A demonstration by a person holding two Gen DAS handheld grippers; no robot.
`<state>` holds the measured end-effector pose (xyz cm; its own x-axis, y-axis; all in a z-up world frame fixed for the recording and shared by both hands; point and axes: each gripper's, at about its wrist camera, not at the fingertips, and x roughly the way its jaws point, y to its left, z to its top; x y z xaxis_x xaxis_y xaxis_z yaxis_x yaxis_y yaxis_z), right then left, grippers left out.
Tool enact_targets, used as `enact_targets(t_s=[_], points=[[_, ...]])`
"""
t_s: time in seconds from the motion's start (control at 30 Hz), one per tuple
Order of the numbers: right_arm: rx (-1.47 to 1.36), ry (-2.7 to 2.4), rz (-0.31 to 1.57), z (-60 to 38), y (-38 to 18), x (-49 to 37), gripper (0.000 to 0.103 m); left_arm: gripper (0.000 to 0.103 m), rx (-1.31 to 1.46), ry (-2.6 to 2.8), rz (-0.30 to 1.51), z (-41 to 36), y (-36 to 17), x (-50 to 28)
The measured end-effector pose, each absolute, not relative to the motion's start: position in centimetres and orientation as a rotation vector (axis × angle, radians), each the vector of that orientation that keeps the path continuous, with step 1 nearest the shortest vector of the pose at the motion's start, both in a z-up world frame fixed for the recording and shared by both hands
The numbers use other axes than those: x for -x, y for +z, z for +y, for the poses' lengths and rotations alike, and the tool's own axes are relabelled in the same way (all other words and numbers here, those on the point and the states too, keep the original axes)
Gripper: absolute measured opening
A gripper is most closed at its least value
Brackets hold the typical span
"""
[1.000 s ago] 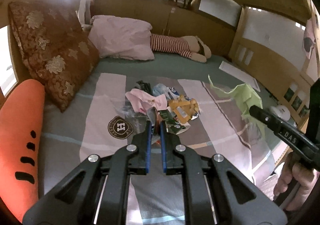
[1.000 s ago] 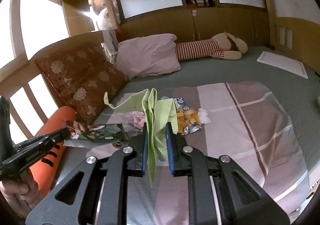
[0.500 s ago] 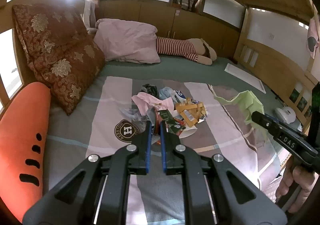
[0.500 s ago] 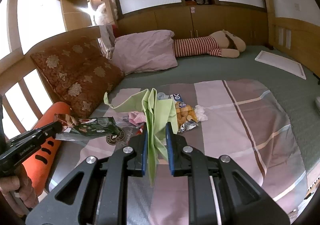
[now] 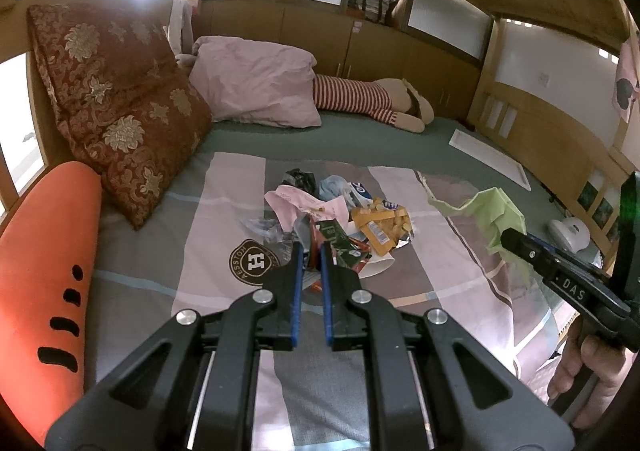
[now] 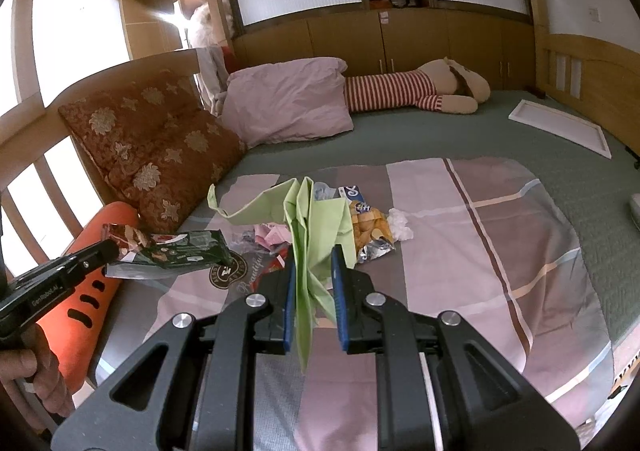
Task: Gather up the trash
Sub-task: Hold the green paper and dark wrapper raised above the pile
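- The left gripper [image 5: 311, 251] has its blue-padded jaws pressed nearly together, pinching a green snack wrapper [image 6: 180, 253]; the right wrist view shows the wrapper sticking out sideways from the left gripper's tip, lifted clear of the blanket.
- In the left wrist view the held wrapper shows only as a thin strip between the blue pads, in front of the trash pile [image 5: 340, 219].
- The right gripper [image 6: 314, 271] is narrowly closed on a light green bag [image 6: 316, 227]; the bag's thin plastic runs between the pads, bunches above them and hangs down below.
- Seen from the left wrist view, the light green bag fans out from the right gripper's tip, above the right side of the blanket [image 5: 440, 251].
- The trash pile lies in the middle of the pink-and-grey blanket on the bed [image 5: 360, 139]: a pink crumpled piece, a yellow crisp packet [image 5: 380, 223], dark and blue-white wrappers, some clear plastic.
- A white crumpled tissue [image 6: 400, 229] lies just beside the yellow packet.
- A person's hand [image 5: 588, 379] holds the right gripper's handle at the lower right edge; another hand [image 6: 32, 371] holds the left one.
- Along the left side of the bed lie an orange carrot cushion [image 5: 44, 271], a brown floral cushion [image 5: 116, 99] and a pink pillow [image 5: 256, 83].
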<state>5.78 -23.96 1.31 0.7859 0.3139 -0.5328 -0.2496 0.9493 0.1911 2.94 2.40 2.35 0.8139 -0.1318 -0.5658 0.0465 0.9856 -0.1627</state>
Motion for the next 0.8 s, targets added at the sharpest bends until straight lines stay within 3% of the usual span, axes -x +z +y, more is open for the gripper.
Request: enact_targets(t_s=[0.8], points=[[-0.108,0.304,0.602,-23.62,0.73,-5.75,0.017,0.01,0.141,-0.104,0.63,2.13,2.05,-3.03]])
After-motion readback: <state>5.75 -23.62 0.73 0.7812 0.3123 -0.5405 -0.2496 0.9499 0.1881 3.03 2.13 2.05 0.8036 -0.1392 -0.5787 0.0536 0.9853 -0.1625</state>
